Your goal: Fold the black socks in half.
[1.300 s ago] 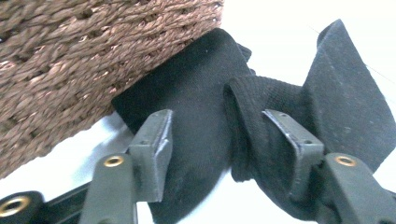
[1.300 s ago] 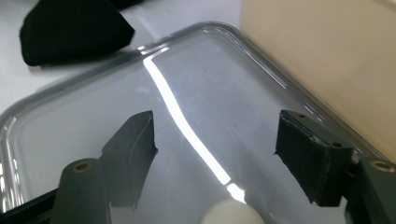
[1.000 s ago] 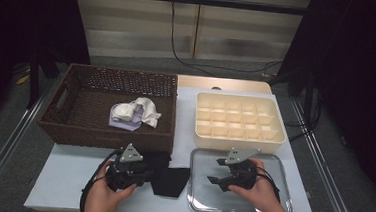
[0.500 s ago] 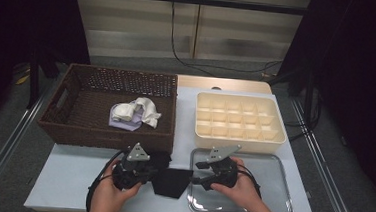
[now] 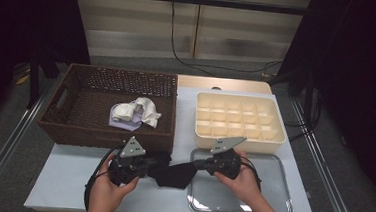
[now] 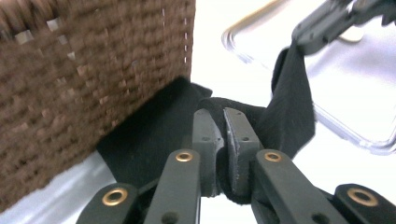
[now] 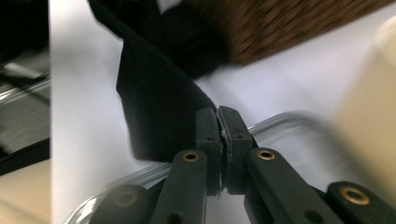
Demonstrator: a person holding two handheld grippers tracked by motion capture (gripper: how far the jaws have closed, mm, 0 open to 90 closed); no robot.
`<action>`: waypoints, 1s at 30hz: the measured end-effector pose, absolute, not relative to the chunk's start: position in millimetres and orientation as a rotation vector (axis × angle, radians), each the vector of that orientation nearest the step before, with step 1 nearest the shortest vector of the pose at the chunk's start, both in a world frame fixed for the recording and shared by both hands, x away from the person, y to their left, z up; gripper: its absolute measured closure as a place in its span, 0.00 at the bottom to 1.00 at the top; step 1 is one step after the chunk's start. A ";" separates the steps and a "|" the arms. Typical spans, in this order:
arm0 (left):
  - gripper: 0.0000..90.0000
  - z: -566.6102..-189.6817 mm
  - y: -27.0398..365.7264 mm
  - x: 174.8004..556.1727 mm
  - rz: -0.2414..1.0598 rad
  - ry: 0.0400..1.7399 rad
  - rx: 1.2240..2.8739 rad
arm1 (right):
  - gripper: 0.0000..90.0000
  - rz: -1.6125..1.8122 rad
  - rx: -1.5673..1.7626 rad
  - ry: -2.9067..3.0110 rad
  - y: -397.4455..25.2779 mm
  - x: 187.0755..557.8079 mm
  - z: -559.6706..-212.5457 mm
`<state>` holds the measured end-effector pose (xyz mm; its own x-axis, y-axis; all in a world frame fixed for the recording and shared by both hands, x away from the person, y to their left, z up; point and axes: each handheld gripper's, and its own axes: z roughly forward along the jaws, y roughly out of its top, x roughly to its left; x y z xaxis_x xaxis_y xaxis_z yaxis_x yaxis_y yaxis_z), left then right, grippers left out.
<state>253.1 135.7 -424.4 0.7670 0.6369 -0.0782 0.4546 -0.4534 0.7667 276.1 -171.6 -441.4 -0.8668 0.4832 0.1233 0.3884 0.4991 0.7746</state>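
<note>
High view: black cloth (image 5: pixel 173 174) on table btwn wicker basket (image 5: pixel 74 123) & metal tray (image 5: pixel 270 192), stretched btwn left gripper (image 5: pixel 149 164) & right gripper (image 5: pixel 196 163).
Left gripper view: jaws clamped on cloth fold (image 6: pixel 219 109).
Right gripper view: jaws pinched tight on cloth edge (image 7: pixel 159 107) over tray rim.

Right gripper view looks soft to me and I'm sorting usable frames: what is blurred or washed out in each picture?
Right gripper view: the jaws of the right gripper are sharp, while the tray rim and cream organizer smear. Left gripper view: the black cloth is crisp, the table blows out white, and the basket is slightly soft. High view: evenly lit table, dark surroundings.
</note>
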 end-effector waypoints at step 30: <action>0.76 -454.3 126.6 242.5 0.142 0.886 2.245 | 0.96 1.232 0.828 2.615 -221.2 251.3 -479.1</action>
